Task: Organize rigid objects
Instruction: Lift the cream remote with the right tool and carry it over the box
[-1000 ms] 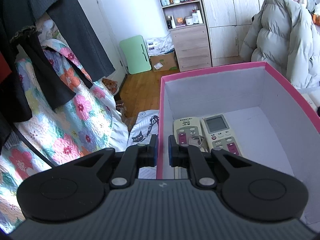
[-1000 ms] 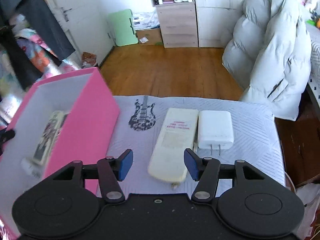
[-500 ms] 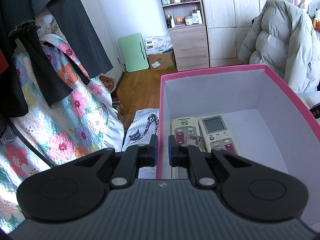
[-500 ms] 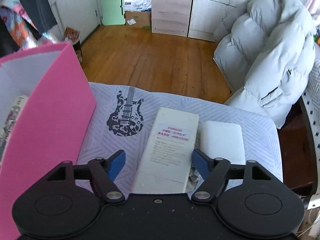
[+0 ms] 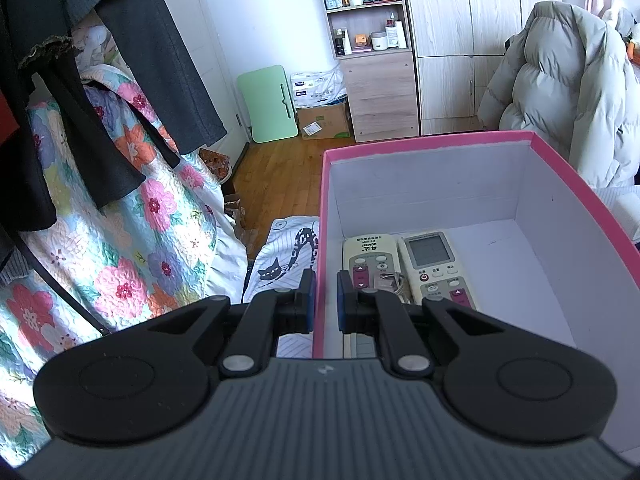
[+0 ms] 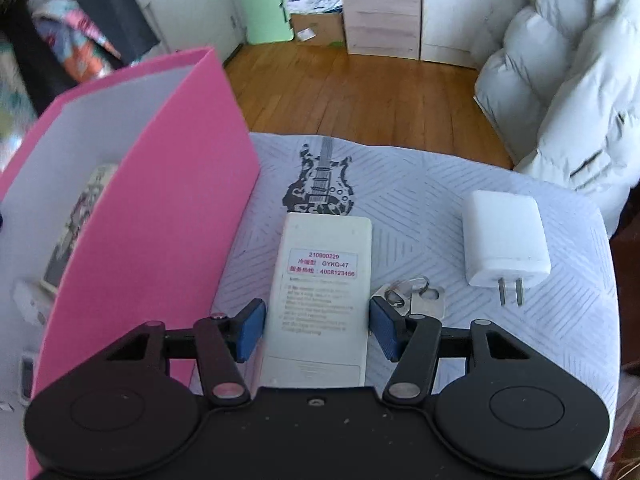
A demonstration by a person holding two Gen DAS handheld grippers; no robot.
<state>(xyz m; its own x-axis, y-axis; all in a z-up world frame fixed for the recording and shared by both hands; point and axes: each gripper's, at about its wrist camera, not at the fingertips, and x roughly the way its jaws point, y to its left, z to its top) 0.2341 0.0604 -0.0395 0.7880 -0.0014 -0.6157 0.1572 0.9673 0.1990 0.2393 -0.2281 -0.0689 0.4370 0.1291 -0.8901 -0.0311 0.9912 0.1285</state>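
The left tool (image 5: 325, 300) is angled down over the near corner of the pink box (image 5: 424, 140), clamped onto the box's left wall with one finger inside and one outside; two remotes (image 5: 404, 268) lie face up side by side on the box floor. The right tool (image 6: 317, 328) points steeply down at the cloth-covered surface (image 6: 420, 216), straddling a white remote (image 6: 322, 292) lying face down just right of the box. Its jaws have just been closing, blue pads just beside the remote's long edges, and I can't tell if they're touching; a white charger (image 6: 504, 240) and some keys (image 6: 416, 294) sit to its right.
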